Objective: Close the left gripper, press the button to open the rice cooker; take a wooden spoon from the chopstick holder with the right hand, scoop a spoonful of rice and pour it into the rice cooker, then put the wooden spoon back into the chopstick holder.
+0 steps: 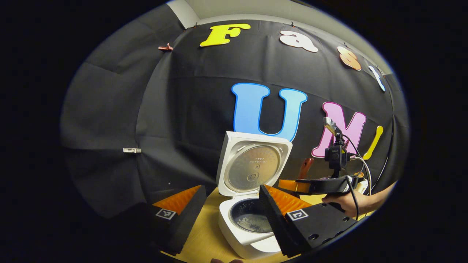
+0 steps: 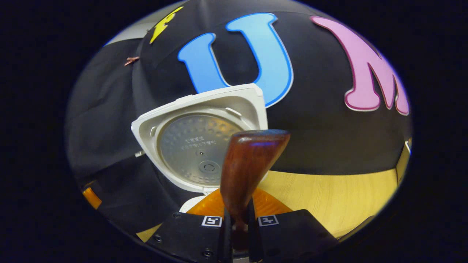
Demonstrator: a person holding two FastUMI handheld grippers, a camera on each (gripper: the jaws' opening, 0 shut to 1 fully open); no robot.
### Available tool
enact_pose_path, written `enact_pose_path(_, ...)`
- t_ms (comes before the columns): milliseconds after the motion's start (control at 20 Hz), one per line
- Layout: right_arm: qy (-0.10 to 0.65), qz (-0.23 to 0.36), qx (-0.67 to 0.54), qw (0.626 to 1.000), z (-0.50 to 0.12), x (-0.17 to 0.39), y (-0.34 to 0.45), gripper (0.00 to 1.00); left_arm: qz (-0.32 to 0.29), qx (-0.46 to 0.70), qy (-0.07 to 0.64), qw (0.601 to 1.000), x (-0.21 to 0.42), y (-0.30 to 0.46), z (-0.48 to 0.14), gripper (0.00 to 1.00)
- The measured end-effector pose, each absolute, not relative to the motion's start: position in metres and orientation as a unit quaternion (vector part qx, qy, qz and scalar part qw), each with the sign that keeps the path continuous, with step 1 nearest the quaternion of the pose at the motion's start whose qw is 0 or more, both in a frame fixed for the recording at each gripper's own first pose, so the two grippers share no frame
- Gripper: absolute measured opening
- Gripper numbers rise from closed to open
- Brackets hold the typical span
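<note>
There are two tongs, the left tongs and the right tongs, one rice cooker with its one lid, one wooden spoon, one table and one hand.

A light wooden table stands before the black cloth wall, a pale wall above.

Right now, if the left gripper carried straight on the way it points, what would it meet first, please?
Probably the open rice cooker: its pot sits between the left gripper fingers, just ahead. Depth is uncertain.
</note>
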State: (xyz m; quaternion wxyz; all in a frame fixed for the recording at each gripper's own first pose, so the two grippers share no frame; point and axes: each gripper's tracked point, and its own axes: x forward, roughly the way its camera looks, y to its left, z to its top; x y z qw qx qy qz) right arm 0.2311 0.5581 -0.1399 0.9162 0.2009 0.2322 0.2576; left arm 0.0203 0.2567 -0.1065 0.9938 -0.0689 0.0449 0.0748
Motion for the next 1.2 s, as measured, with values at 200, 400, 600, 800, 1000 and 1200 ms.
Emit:
enact_pose_path(200,0.188,0.316,0.083,0.926,-0.131,0.217,0.579,0.20,0.079,-0.071,0.047,0.993,0.017,0.261,-0.109,0.94)
enact_pose_path(400,0.138,0.356,-0.014,0.924,-0.118,0.203,0.594,0.20,0.083,-0.072,0.047,0.993,0.016,0.261,-0.109,0.94)
enact_pose_path(600,0.090,0.378,-0.111,0.915,-0.115,0.193,0.605,0.21,0.086,-0.070,0.047,0.993,0.015,0.260,-0.107,0.94)
enact_pose_path(800,0.133,0.382,-0.019,0.914,-0.113,0.185,0.605,0.20,0.092,-0.069,0.046,0.992,0.012,0.260,-0.105,0.94)
enact_pose_path(1000,0.232,0.334,0.218,0.887,-0.111,0.204,0.581,0.21,0.101,-0.066,0.046,0.992,0.003,0.256,-0.099,0.94)
enact_pose_path(1200,0.258,0.285,0.373,0.844,-0.105,0.221,0.543,0.21,0.104,-0.055,0.044,0.992,-0.002,0.245,-0.092,0.94)
